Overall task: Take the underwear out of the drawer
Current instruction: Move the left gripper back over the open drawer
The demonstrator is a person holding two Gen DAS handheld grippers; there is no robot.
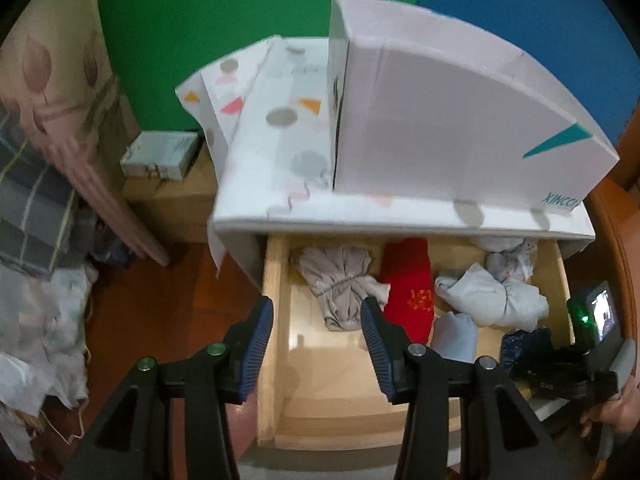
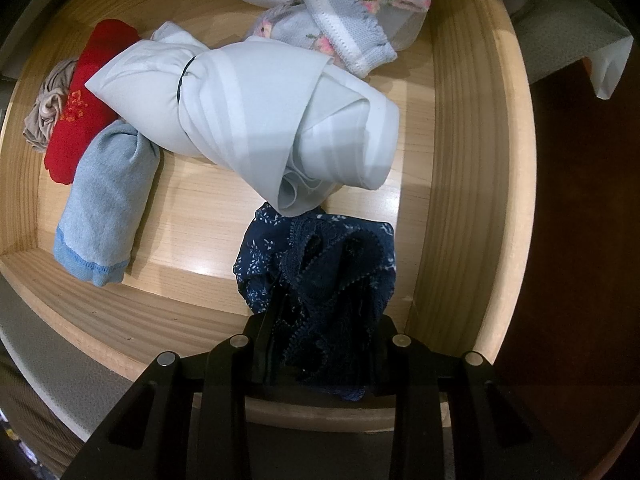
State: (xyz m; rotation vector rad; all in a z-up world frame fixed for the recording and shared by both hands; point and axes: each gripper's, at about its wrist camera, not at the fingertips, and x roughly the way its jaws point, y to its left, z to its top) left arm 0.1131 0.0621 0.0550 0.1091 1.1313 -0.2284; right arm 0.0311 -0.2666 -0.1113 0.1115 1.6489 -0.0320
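Right wrist view: navy lace underwear pinched in your right tongs, in drawer's front right corner. Pale blue bundle touches it behind. Left tongs hang part open, empty, above drawer's left end, near beige bundle and red piece.

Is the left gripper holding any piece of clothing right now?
No, the left gripper has open, empty jaws above the drawer, with the beige bundle beyond them.
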